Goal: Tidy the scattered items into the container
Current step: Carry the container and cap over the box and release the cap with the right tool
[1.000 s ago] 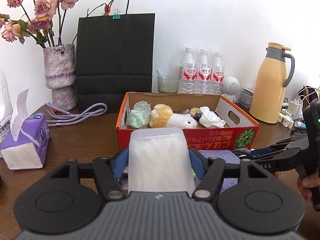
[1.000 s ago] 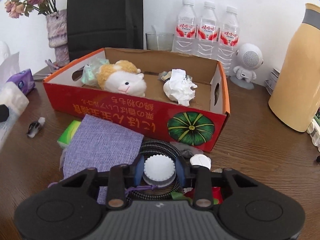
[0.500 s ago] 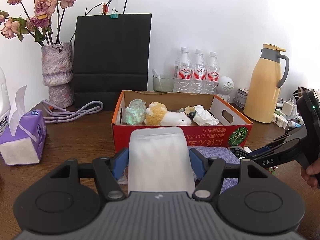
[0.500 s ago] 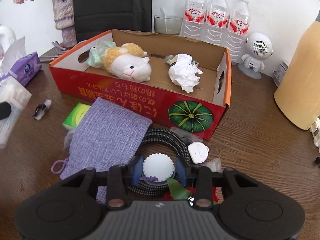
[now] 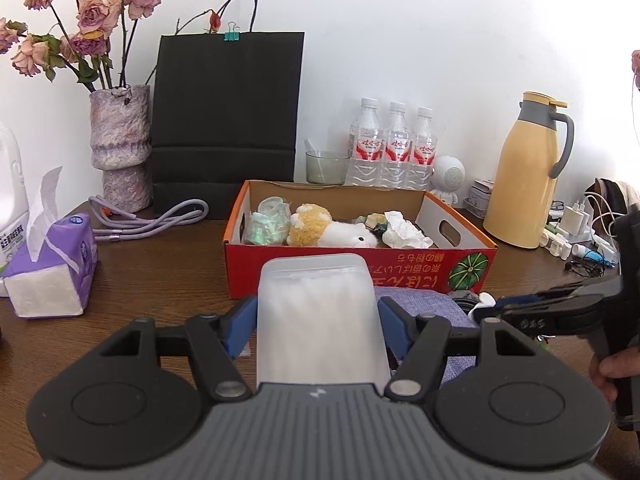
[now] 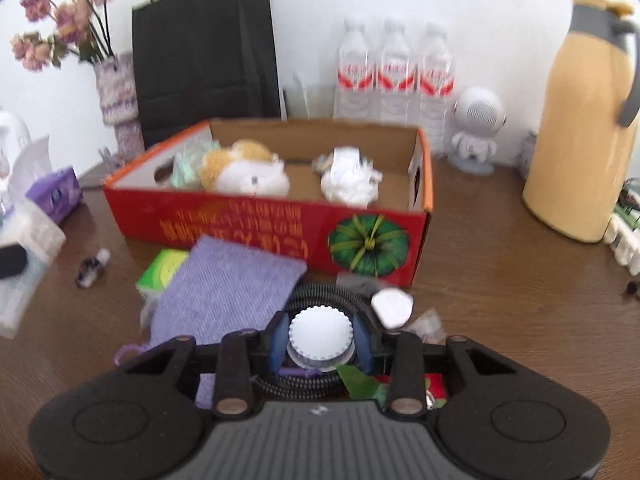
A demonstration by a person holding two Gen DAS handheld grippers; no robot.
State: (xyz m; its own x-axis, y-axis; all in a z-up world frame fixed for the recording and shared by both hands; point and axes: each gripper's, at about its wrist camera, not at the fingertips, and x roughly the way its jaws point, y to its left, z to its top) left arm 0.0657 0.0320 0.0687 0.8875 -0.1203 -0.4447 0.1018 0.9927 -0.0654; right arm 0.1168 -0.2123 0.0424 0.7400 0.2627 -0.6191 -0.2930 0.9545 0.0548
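Left gripper (image 5: pixel 318 322): pads pinching frosted cotton-swab box (image 5: pixel 320 320), long axis toward 12 o'clock, aimed at cardboard box (image 5: pixel 360 276). Right gripper (image 6: pixel 320 338): pads clamped on white ridged-cap jar (image 6: pixel 319 336), cap facing camera, axis unclear. Still on table (image 6: pixel 500 280) near box front: purple pouch (image 6: pixel 228 292), green packet (image 6: pixel 162 270), black cable (image 6: pixel 320 294), small vial (image 6: pixel 92 268). Inside box at 12 o'clock: plush toy (image 5: pixel 328 230), crumpled tissue (image 5: pixel 404 232), green wrapped bundle (image 5: pixel 268 226). Judged roughly midway.

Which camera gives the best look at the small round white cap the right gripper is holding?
The right wrist view: the white cap sits face-on between the right gripper's blue pads, ridged edge visible despite some blur. The left wrist view shows that gripper only side-on at the right edge, the cap barely a white sliver.
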